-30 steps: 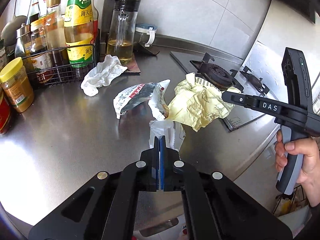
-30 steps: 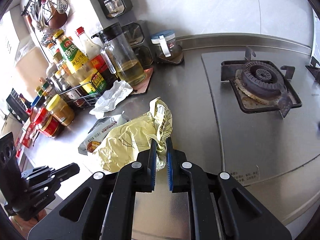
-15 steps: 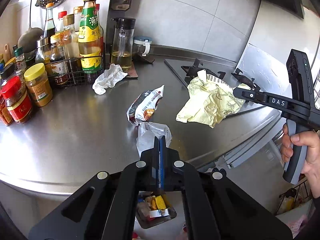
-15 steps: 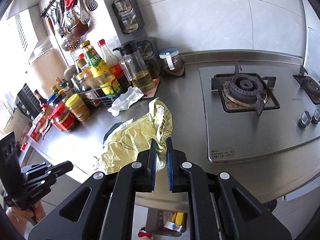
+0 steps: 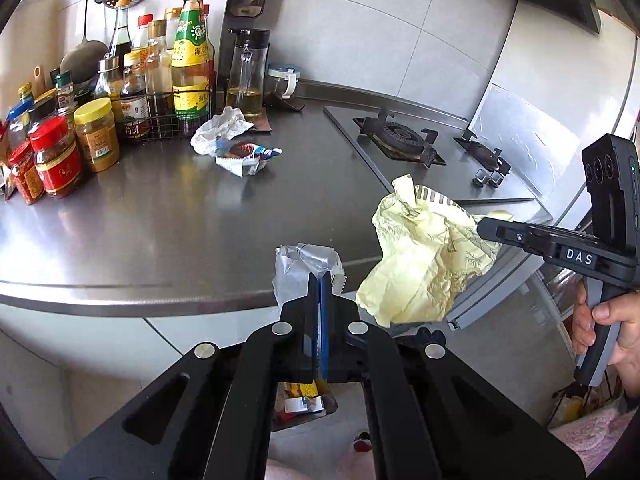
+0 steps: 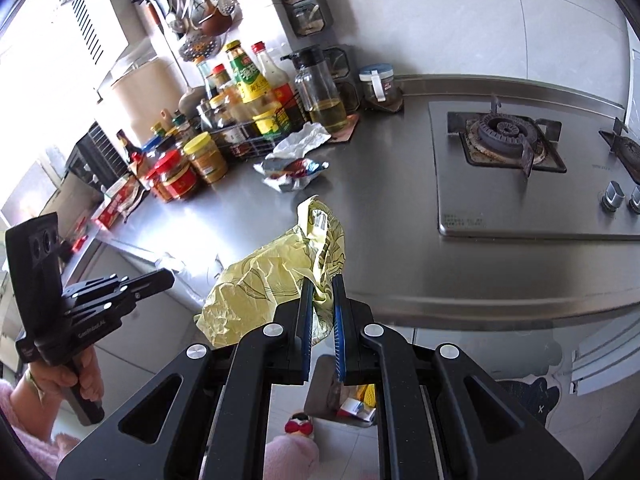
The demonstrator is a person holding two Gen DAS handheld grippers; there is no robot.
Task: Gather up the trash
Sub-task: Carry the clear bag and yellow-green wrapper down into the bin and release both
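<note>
Jars: squat red-lidded jar (image 5: 56,156) and yellow-capped jar (image 5: 96,134), ribbed plastic lids, at the far left of the steel counter (image 5: 160,224).
Wire rack: black mesh basket (image 5: 168,120) packed with tall glass and plastic sauce bottles.
Oil dispenser: clear cylinder (image 5: 246,76) with a black top, pale oil in the bottom.
White tissue: crumpled soft wad (image 5: 220,130) on the counter in front of the rack.
Snack wrapper: glossy foil packet (image 5: 246,158), creased and flattened, touching the tissue's near edge.
Left gripper: black fingers with blue pads (image 5: 320,292) clenched on a crinkled silvery-clear plastic bag (image 5: 300,270), lifted over the counter's front edge.
Right gripper: seen from its own camera (image 6: 322,296), pinching a fold of a large pale-yellow paper wrapper (image 6: 276,280), heavily wrinkled with a faint printed pattern; it hangs off the counter edge.
Trash bin: below both tools, an open bin (image 6: 352,404) on the tiled floor, packaging scraps inside.
Stove: brushed steel hob (image 6: 520,184) with a dark cast burner ring and two knobs, at the right.
</note>
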